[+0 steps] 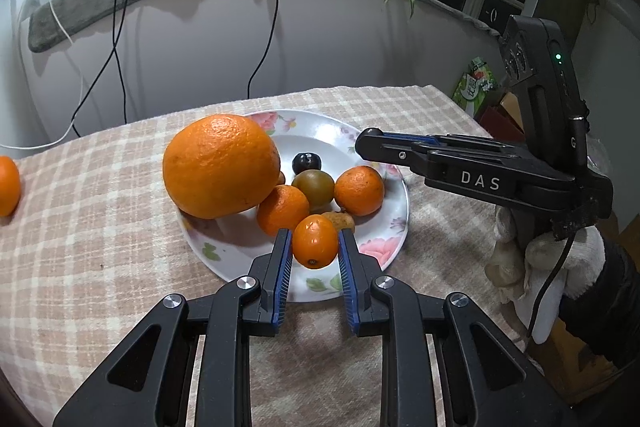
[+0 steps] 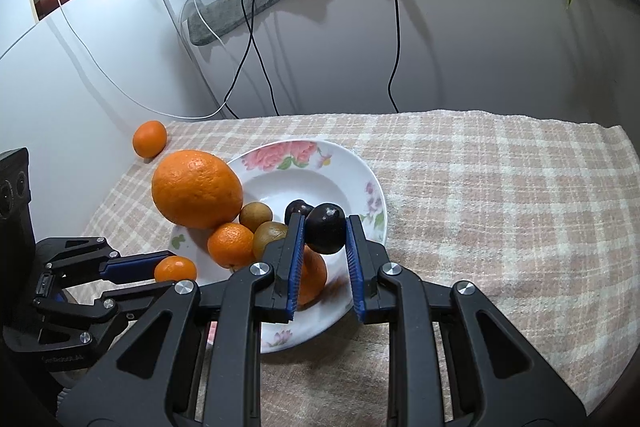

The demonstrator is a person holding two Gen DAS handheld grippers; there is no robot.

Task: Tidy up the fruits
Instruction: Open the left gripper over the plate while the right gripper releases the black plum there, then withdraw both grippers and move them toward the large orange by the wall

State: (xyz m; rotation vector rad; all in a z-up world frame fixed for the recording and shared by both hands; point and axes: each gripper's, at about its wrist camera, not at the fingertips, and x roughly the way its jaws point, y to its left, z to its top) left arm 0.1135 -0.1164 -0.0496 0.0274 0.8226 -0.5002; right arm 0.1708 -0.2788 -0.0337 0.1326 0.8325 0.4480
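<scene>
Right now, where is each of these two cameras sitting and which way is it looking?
Left wrist: on the left gripper, looking down along its fingers, clamped on a small orange fruit, over the floral plate; the right gripper and a gloved hand show at right.
Right wrist: on the right gripper, clamped on a dark fruit; the left gripper shows at left.
Shared: plate, big orange, checked cloth, both grippers.

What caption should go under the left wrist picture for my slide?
Left gripper pinches a small orange fruit over the flowered plate beside a big orange.
</scene>
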